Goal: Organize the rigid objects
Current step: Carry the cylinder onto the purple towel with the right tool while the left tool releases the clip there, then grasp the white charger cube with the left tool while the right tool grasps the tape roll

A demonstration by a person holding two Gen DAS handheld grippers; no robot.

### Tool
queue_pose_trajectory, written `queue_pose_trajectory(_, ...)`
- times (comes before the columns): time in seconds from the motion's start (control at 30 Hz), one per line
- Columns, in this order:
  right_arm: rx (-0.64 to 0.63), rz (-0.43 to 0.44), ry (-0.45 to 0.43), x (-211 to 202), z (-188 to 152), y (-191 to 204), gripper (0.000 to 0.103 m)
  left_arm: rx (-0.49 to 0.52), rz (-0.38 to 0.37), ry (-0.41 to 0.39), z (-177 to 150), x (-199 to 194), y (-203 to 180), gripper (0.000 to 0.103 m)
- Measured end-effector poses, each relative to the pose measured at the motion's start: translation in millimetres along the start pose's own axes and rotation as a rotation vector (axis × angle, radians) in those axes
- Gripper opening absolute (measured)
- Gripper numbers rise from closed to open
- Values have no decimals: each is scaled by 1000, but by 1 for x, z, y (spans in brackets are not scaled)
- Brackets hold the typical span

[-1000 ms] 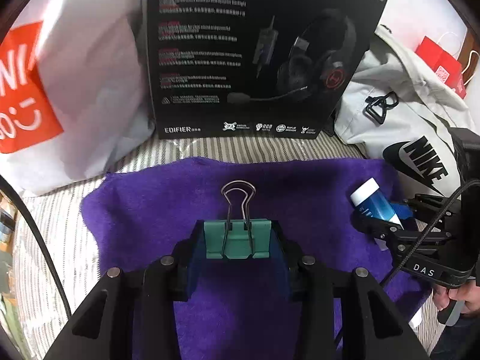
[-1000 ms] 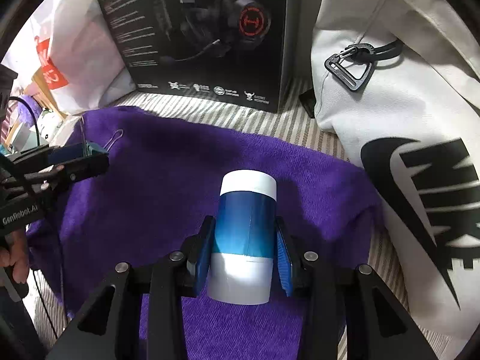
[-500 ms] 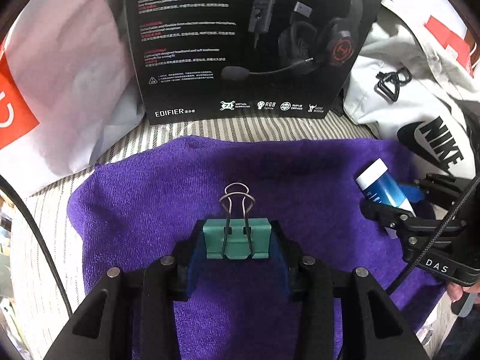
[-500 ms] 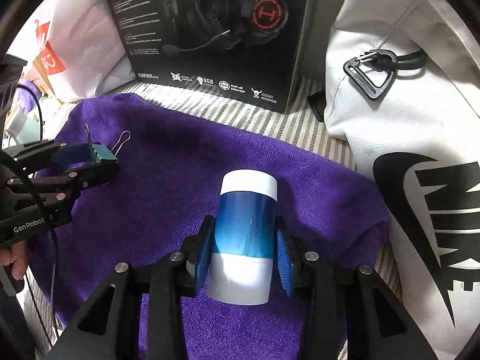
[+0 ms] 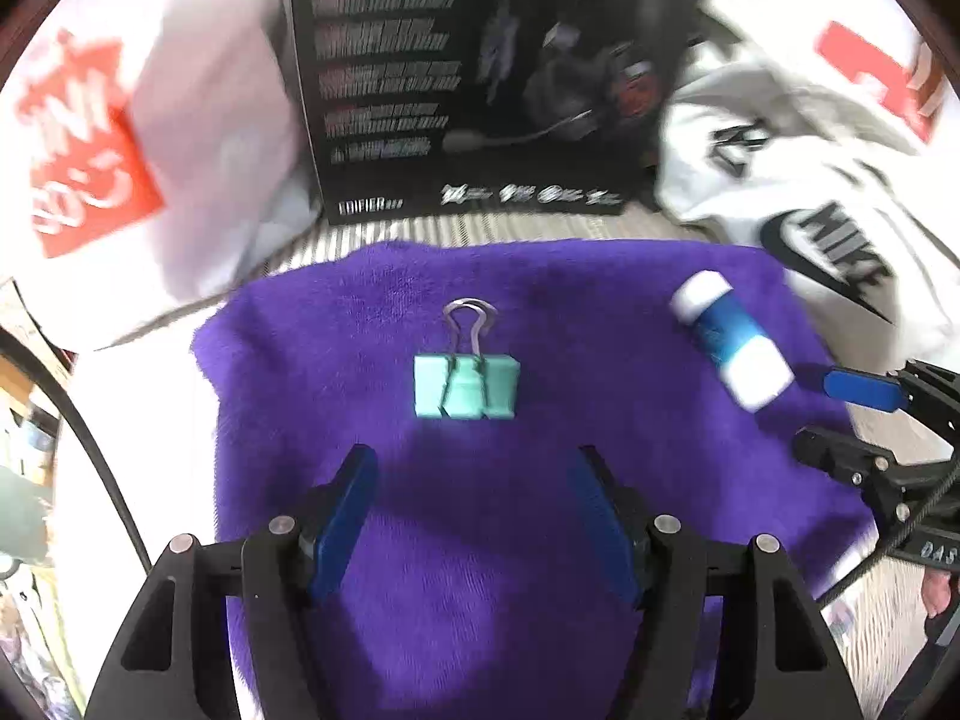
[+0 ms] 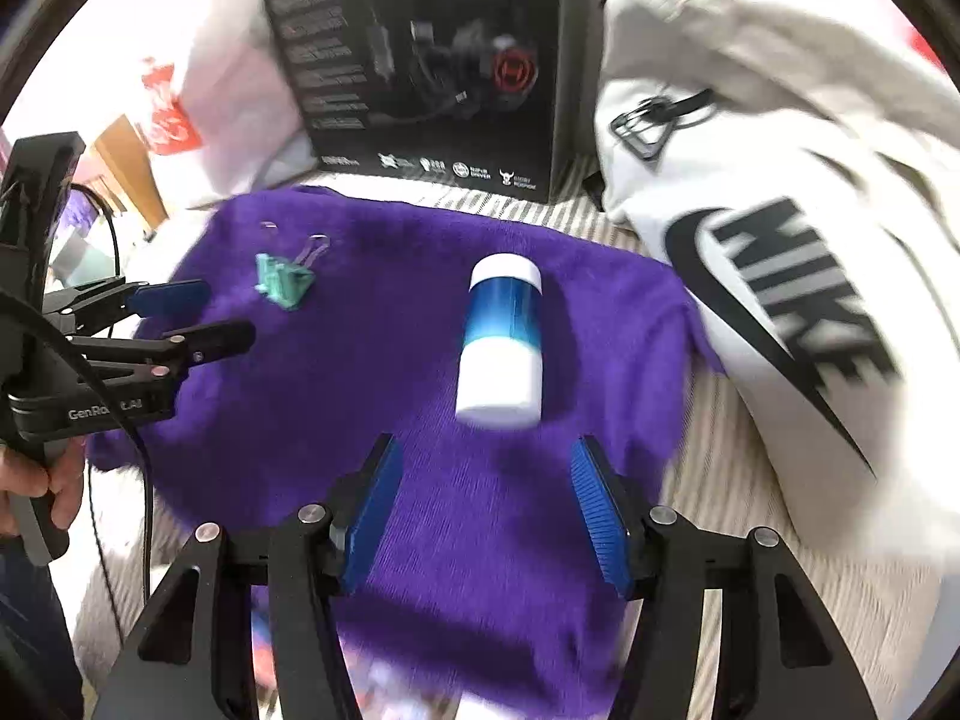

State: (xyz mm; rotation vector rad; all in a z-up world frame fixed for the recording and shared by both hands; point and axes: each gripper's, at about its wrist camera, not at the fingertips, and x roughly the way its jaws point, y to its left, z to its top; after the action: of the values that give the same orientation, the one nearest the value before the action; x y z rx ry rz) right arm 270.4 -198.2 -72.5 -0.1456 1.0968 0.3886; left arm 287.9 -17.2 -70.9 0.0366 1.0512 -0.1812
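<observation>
A teal binder clip [image 5: 466, 385] lies on the purple towel [image 5: 516, 540], just ahead of my left gripper [image 5: 474, 468], which stands open and empty behind it. In the right wrist view the same clip [image 6: 285, 282] lies at the towel's left, with the left gripper [image 6: 192, 318] beside it. A blue and white bottle [image 6: 503, 341] lies on its side on the towel [image 6: 372, 396], a little ahead of my right gripper [image 6: 486, 468], whose jaws are open with nothing between them. The left wrist view shows the bottle [image 5: 729, 339] at the right, near the right gripper [image 5: 840, 414].
A black headset box [image 5: 480, 78] stands behind the towel. A white bag with an orange logo [image 5: 120, 138] sits at the left, a white Nike bag [image 6: 780, 228] at the right. Striped bedding [image 6: 750, 492] surrounds the towel. A hand [image 6: 42, 480] holds the left gripper's handle.
Both grippers have opened and drawn back. The binder clip and the bottle were let go and now lie on the towel.
</observation>
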Motion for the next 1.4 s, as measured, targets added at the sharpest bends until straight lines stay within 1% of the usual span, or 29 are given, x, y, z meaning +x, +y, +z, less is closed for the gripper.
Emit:
queue_pose_trajectory(0.1, 34, -7, -33, -29, -24, -2, 62, 35, -20, -40, -23, -35, -8, 65)
queue_pose_trajectory(0.13, 48, -5, -41, -39, -34, -2, 63, 39, -21, -51, -36, -47, -11, 65)
queue_pose_trajectory(0.2, 71, -2, -53, -54, -51, -4, 64, 40, -31, -45, -56, -59, -13, 65)
queue_pose_trajectory(0.3, 113, 2, -52, -67, -81, -5, 64, 7, -41, -27, -87, -70, -13, 65)
queue_pose_trajectory(0.4, 144, 11, -43, -75, -105, -4, 64, -49, -69, 0, -113, -68, -13, 65)
queue_pose_trajectory(0.47, 160, 18, -26, -74, -120, -2, 64, -75, -84, 15, -125, -67, -13, 65)
queue_pose_trajectory(0.53, 175, 24, -14, -73, -133, 0, 64, -86, -78, 24, -132, -62, -17, 65)
queue_pose_trajectory(0.6, 193, 35, -1, -73, -146, 1, 64, -88, -51, 38, -135, -55, -21, 65)
queue_pose_trajectory(0.63, 198, 37, 3, -73, -151, 2, 64, -91, -40, 50, -137, -51, -22, 67)
queue_pose_trajectory(0.67, 204, 37, 7, -74, -158, 2, 64, -101, -62, 45, -139, -51, -22, 66)
queue_pose_trajectory(0.7, 206, 37, 10, -75, -162, 3, 64, -105, -61, 50, -142, -51, -21, 67)
queue_pose_trajectory(0.77, 210, 36, 17, -74, -171, 4, 64, -96, -29, 54, -149, -52, -18, 67)
queue_pose_trajectory(0.83, 223, 41, 23, -72, -177, 3, 64, -90, -8, 56, -156, -56, -14, 67)
queue_pose_trajectory(0.93, 238, 51, 22, -69, -181, 2, 64, -93, -8, 47, -162, -60, -9, 67)
queue_pose_trajectory(1.0, 241, 43, 18, -68, -180, 3, 64, -92, -8, 39, -163, -60, -8, 66)
queue_pose_trajectory(1.07, 241, 45, 7, -70, -179, 3, 64, -75, -11, 33, -161, -57, -12, 63)
queue_pose_trajectory(1.13, 244, 43, -6, -71, -175, 2, 64, -56, -5, 23, -161, -57, -16, 62)
queue_pose_trajectory(1.17, 243, 36, -16, -71, -173, 1, 64, -40, 0, 18, -161, -57, -19, 54)
queue_pose_trajectory(1.2, 243, 33, -22, -70, -172, 0, 64, -33, 8, 20, -160, -55, -21, 49)
queue_pose_trajectory(1.23, 246, 24, -25, -68, -169, -2, 64, -18, 27, 15, -160, -55, -24, 46)
queue_pose_trajectory(1.3, 246, 16, -25, -63, -163, -4, 63, -5, 4, 7, -159, -56, -28, 27)
queue_pose_trajectory(1.33, 245, 20, -31, -60, -160, -5, 61, 0, -1, 9, -158, -56, -30, 27)
queue_pose_trajectory(1.4, 241, 16, -34, -54, -152, -8, 55, 37, 32, 11, -158, -55, -35, 26)
